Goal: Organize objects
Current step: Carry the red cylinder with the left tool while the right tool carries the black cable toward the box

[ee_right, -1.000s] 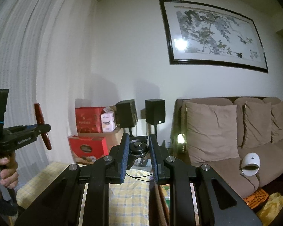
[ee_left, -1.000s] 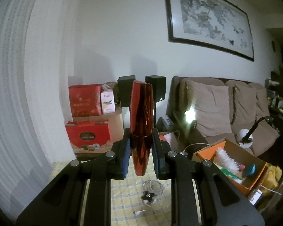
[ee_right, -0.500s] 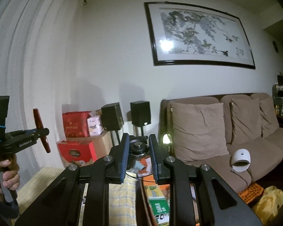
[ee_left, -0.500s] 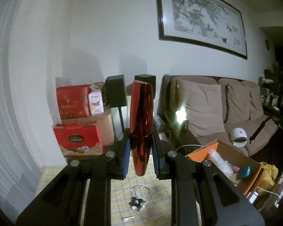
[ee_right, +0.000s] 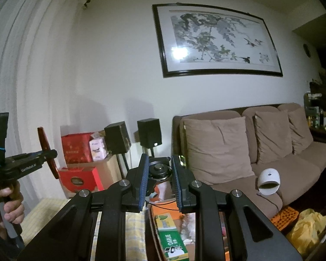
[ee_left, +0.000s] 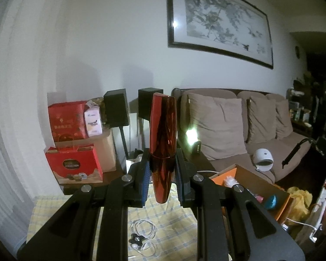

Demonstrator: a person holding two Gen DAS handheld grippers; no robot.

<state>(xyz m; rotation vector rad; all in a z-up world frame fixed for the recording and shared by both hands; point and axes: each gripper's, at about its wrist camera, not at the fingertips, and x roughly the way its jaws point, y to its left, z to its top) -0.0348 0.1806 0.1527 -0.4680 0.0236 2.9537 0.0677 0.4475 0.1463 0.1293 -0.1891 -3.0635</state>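
Left gripper (ee_left: 162, 173) jaws still clamped on upright red tube (ee_left: 162, 145), held above the checked surface (ee_left: 173, 219); view swung left, orange box (ee_left: 256, 182) nearer than before. Right gripper (ee_right: 158, 179) jaws clamped on black earphone reel (ee_right: 159, 170), now above green carton (ee_right: 173, 241).

Standing upright between the jaws of the left gripper (ee_left: 162, 171): a tube (ee_left: 162, 143), held above the bench (ee_left: 176, 217), with a coiled cable (ee_left: 143, 232) lying on the bench below. Sitting right of the bench: an open box (ee_left: 260, 184); behind it, a sofa (ee_left: 239, 130) stretching along the wall. Sitting between the jaws of the right gripper (ee_right: 159, 179): a round object (ee_right: 159, 169), with two speakers (ee_right: 117, 137) standing behind.
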